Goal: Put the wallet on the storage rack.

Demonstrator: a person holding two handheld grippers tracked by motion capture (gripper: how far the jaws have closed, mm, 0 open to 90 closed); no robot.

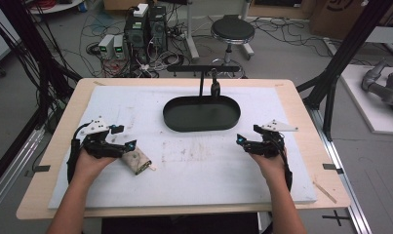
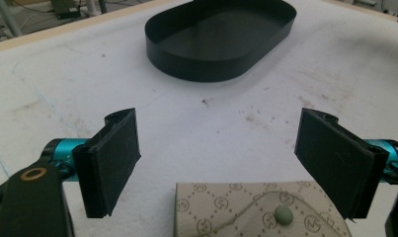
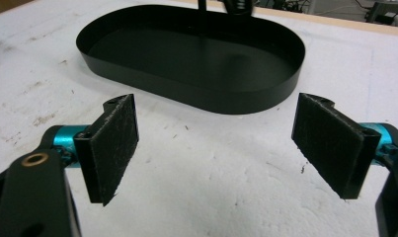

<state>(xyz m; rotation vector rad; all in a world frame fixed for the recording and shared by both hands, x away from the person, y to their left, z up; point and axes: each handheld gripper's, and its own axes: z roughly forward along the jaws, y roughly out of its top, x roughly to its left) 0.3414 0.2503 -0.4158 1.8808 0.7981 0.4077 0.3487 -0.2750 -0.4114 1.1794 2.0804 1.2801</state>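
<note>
The left hand-held gripper (image 1: 122,137) stands low over the white surface (image 1: 194,165), its jaws wide apart, with the small pouch (image 1: 135,160) lying just in front of them, toward about 4 o'clock from the gripper in the high view. I judge this placing is on purpose: the open jaws are lined up on both sides of the pouch's near end, so that closing them would take it. In the left gripper view the pouch (image 2: 258,210) lies low between the two pads (image 2: 112,160) and I cannot see any of them touching it.

The right hand-held gripper (image 1: 246,137) waits at the other side, also with jaws apart and holding nothing, pointing toward the black oval tray (image 1: 202,126), which sits at about 12 o'clock on the surface. The tray is empty, so it seems to be the place where the pouch will go.

The pouch is beige, printed with a repeating small round pattern, and has a curved flap closed with a pale round snap button (image 2: 284,216). It lies flat and looks soft, a little worn.
</note>
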